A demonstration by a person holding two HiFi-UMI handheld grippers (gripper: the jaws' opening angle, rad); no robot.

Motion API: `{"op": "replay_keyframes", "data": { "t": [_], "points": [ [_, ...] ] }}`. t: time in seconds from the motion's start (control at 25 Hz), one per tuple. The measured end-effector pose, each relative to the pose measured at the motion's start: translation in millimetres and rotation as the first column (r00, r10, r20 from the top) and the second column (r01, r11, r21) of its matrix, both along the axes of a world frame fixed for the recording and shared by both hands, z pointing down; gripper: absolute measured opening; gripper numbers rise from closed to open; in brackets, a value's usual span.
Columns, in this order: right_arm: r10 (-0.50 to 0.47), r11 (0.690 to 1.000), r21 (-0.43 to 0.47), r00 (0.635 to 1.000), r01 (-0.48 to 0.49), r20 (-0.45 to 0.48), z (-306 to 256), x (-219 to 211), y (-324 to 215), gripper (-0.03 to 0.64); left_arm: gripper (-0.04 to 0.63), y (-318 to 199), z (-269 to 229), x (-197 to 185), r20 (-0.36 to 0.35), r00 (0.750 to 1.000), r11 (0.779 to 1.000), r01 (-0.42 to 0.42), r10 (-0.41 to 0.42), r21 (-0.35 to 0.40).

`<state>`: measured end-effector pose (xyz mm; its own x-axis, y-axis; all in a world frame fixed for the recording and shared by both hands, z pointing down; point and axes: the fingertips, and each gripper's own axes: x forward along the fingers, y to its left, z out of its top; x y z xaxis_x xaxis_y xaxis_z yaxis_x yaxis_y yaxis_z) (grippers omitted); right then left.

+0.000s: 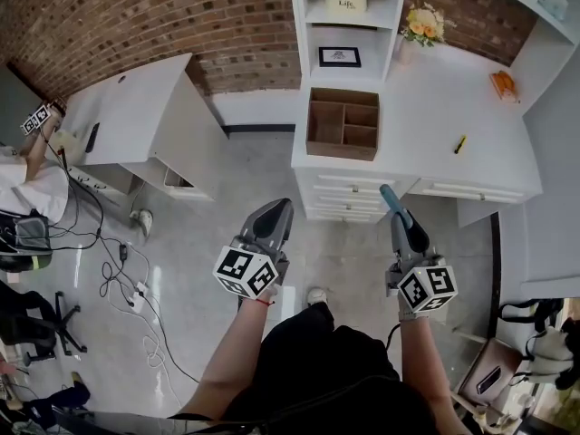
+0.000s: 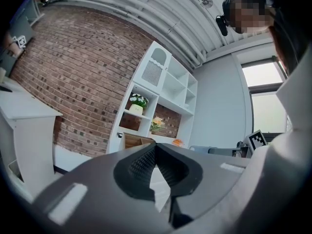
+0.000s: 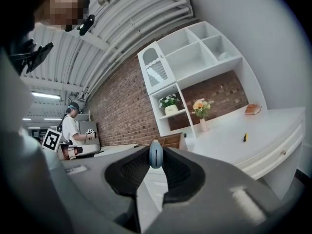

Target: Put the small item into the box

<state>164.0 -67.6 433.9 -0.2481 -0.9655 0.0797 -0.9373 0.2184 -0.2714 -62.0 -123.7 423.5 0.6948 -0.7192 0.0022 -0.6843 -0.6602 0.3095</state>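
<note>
Right gripper pinching the small item; wooden box apart from it, on the desk.
Small item: blue-grey, rounded, slim edge-on with a seam down its middle (teal in the head view). It sits upright at the very tips of the right jaws, pads pressing both sides, top poking just clear. Head view: item lower right of centre, over the floor in front of the white desk and its drawers; the open-topped box with its dividers sits at upper centre, on the desk's left end. Left gripper, lower centre-left, tips together, nothing in them. Also on the desk: small yellow object, orange object, flower vase; framed picture on the shelf behind the box.
</note>
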Motion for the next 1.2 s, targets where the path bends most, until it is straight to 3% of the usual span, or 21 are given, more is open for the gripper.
{"op": "replay_keyframes", "data": {
  "t": [0.72,1.2],
  "points": [
    [-0.001,0.999,-0.037,1.000,0.001,-0.009,13.8,9.9,-49.7,0.077,0.003,-47.1,26.4,21.9,-0.017,0.999,0.998,-0.032,0.031,-0.055],
    [-0.079,0.997,-0.024,0.995,0.078,-0.063,5.8,14.6,-121.2,0.077,0.003,-112.8,7.7,37.7,-0.014,1.000,1.000,-0.007,0.007,-0.015]
  ]
}}
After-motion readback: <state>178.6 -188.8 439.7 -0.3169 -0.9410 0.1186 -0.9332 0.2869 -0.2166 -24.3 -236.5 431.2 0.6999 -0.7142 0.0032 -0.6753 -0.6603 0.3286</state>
